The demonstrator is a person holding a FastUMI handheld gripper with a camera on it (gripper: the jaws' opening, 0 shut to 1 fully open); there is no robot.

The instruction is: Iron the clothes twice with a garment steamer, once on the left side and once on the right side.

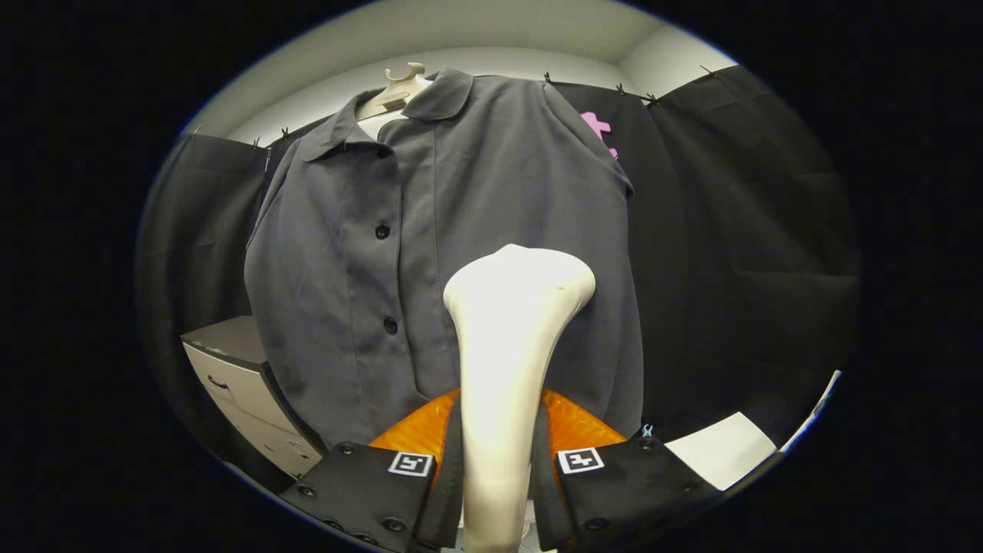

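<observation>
While the garment steamer point(507, 353) stands clamped upright between the two fingers of the gripper point(499, 468), its pale handle rising from between them and its broad head spreading out at the top, the head sits against, or just in front of, the lower part of the grey shirt point(461, 230); from here I cannot tell whether it actually touches the cloth. The head lies just to one side of the button placket, over the panel away from the buttons, roughly level with the lower button. The shirt hangs buttoned on a pale hanger point(399, 88) in front of the black cloth wall point(729, 230), its collar well above the steamer. Nothing in the fabric shows which panels are already steamed, so I judge only that a pass on this one side is in hand, with the head low on the panel. The stroke on the buttoned side beyond the placket may still remain, though that cannot be confirmed. A light cabinet with drawers point(238, 384) stands beside the shirt's hem.
</observation>
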